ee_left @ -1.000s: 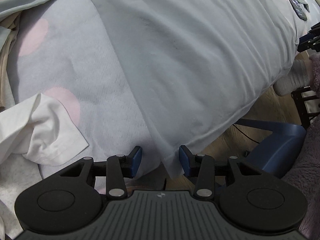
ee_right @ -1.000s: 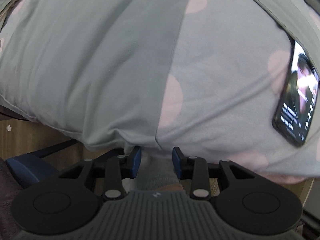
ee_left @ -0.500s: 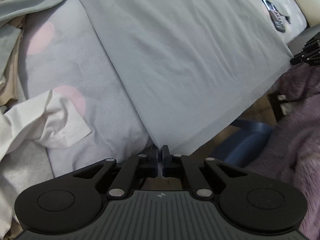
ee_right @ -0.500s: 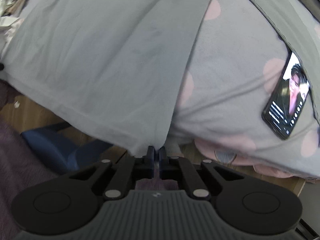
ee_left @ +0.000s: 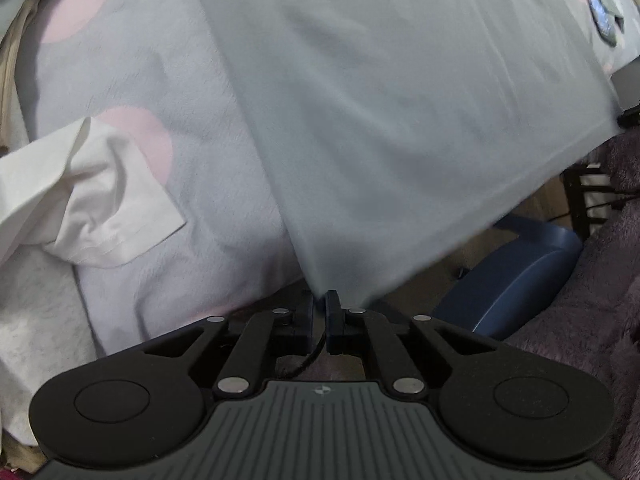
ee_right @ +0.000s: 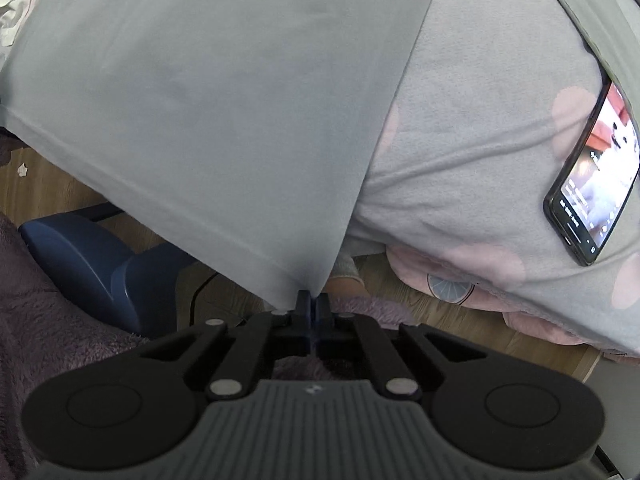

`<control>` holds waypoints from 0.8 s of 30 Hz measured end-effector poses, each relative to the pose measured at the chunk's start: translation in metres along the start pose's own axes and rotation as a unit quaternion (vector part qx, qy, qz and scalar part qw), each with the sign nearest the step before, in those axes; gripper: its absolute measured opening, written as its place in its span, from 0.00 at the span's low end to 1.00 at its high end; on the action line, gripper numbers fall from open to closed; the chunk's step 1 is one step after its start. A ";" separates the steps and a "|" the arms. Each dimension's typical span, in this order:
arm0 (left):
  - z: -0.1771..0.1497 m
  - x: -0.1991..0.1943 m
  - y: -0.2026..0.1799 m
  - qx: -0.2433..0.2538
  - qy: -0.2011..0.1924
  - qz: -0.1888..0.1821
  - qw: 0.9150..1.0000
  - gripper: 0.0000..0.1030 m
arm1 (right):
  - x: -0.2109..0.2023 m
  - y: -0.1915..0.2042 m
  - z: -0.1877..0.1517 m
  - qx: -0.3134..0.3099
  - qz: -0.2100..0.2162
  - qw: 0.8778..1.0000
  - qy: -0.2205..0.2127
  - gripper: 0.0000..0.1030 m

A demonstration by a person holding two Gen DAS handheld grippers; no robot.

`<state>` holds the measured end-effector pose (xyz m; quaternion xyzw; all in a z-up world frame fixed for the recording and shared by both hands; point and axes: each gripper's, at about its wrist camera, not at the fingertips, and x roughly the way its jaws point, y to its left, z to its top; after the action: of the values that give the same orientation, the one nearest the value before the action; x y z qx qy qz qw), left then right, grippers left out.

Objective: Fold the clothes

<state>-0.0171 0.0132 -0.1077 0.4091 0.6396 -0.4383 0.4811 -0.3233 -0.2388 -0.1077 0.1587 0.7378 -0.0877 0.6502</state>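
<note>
We have the left gripper (ee_left: 320, 304) clenched on one hem corner of the pale grey garment (ee_left: 400, 100), the right gripper (ee_right: 311, 303) on the other. Its hem hangs past the bed's edge (ee_right: 500, 312); the rest lies on the dotted blanket (ee_left: 132, 80), with a phone (ee_right: 592, 188) well apart at our right.

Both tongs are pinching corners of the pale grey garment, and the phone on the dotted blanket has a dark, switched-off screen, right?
Not quite: the phone screen is lit, as the right wrist view shows. The left tongs and right tongs do pinch the pale grey garment.
</note>
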 end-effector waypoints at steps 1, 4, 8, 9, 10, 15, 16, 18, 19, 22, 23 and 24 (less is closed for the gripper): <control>-0.003 0.000 -0.001 0.002 0.008 0.003 1.000 0.05 | -0.001 0.002 0.001 -0.001 -0.002 1.000 -0.001 0.03; -0.005 -0.001 -0.011 0.023 0.011 0.018 1.000 0.12 | -0.005 0.009 0.002 -0.006 -0.007 1.000 -0.006 0.06; 0.000 -0.023 -0.023 0.044 -0.044 0.007 0.998 0.14 | -0.011 0.015 0.005 -0.012 -0.014 1.000 -0.013 0.09; 0.004 -0.030 -0.023 0.043 -0.062 0.010 0.997 0.14 | -0.014 0.006 0.007 -0.018 -0.015 0.999 -0.024 0.12; 0.008 -0.037 -0.024 0.041 -0.079 0.012 0.996 0.14 | -0.019 0.006 0.009 -0.020 -0.014 0.999 -0.038 0.20; 0.023 -0.065 -0.027 0.014 -0.155 0.025 0.987 0.14 | -0.037 -0.001 0.032 0.023 -0.018 0.993 -0.115 0.23; 0.026 -0.070 -0.026 0.007 -0.168 0.026 0.985 0.14 | -0.043 -0.008 0.033 0.041 -0.019 0.990 -0.133 0.23; 0.033 -0.085 -0.022 0.001 -0.190 0.031 0.981 0.14 | -0.058 -0.024 0.036 0.081 -0.022 0.982 -0.169 0.23; 0.037 -0.092 -0.020 -0.002 -0.201 0.033 0.979 0.14 | -0.066 -0.033 0.036 0.100 -0.027 0.977 -0.185 0.23; 0.043 -0.106 -0.026 0.003 -0.230 0.048 0.972 0.14 | -0.087 -0.064 0.036 0.172 -0.038 0.961 -0.215 0.23; 0.045 -0.110 -0.029 0.004 -0.241 0.051 0.969 0.14 | -0.095 -0.076 0.035 0.198 -0.041 0.954 -0.222 0.23; 0.048 -0.114 -0.031 0.005 -0.251 0.054 0.966 0.14 | -0.102 -0.087 0.034 0.225 -0.043 0.946 -0.230 0.23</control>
<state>-0.0111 -0.0526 0.0012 0.3227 0.4726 -0.5036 0.6472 -0.3111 -0.3433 -0.0188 0.2443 0.5357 -0.3131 0.7452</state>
